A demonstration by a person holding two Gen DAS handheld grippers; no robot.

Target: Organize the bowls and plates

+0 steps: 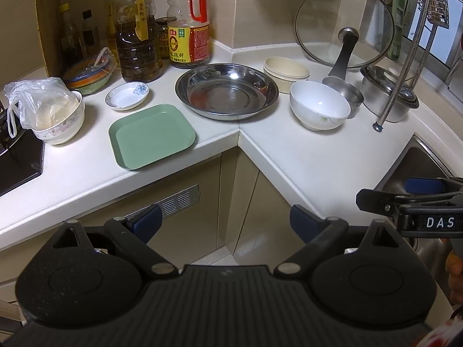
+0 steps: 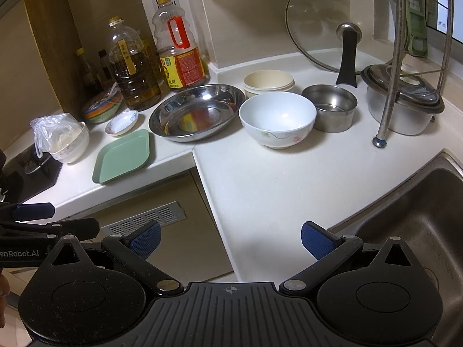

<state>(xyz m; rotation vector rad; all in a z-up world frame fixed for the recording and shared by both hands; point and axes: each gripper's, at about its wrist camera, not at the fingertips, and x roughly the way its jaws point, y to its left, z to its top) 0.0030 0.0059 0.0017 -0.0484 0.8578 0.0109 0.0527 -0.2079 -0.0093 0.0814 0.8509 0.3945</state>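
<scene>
On the white corner counter lie a green square plate point(image 1: 152, 136) point(image 2: 123, 156), a small white saucer point(image 1: 127, 95) point(image 2: 121, 123), a wide steel dish point(image 1: 227, 91) point(image 2: 196, 111), a white bowl point(image 1: 319, 105) point(image 2: 277, 118) and stacked cream bowls point(image 1: 286, 72) point(image 2: 269, 82). My left gripper point(image 1: 225, 222) hangs open and empty in front of the counter corner, well short of the dishes. My right gripper point(image 2: 231, 240) is open and empty over the counter's front edge beside the sink; it also shows side-on, the right gripper point(image 1: 411, 199), at the left view's right edge.
A floral bowl with a plastic bag point(image 1: 55, 115), stacked coloured bowls point(image 1: 89, 75), oil and sauce bottles point(image 1: 136, 34), a glass lid point(image 1: 344, 29), a small steel pot point(image 2: 332, 107), a lidded steel pot point(image 2: 405, 104) and a rack leg point(image 2: 389, 66) crowd the back. The sink point(image 2: 419, 217) lies right, the hob point(image 1: 17, 159) left.
</scene>
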